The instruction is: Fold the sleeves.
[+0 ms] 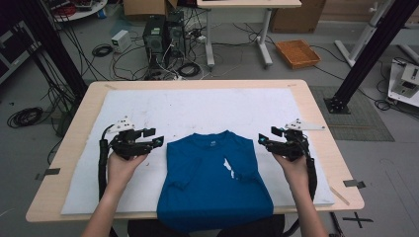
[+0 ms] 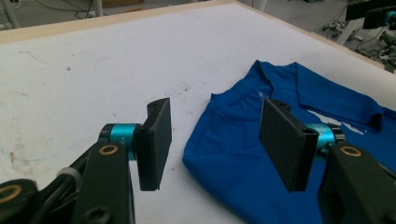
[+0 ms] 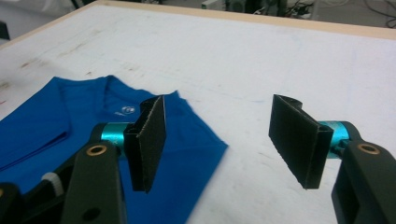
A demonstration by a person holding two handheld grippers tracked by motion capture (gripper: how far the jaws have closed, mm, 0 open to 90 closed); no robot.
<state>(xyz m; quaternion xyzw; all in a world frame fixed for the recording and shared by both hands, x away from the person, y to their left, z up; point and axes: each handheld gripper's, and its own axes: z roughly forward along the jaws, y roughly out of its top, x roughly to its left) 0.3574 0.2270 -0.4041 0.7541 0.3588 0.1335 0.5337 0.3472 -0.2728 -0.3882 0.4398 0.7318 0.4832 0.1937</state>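
White padding (image 1: 197,106) covers the table; a blue T-shirt (image 1: 215,182), sides folded in, lies at six o'clock. Left gripper (image 1: 159,137) and right gripper (image 1: 260,139) flank its shoulders, jaws apart, empty. Next, probably pinching shoulders to fold lengthwise.

Blue shirt (image 1: 215,182) hem hangs past table (image 1: 316,106) edge, hidden below.
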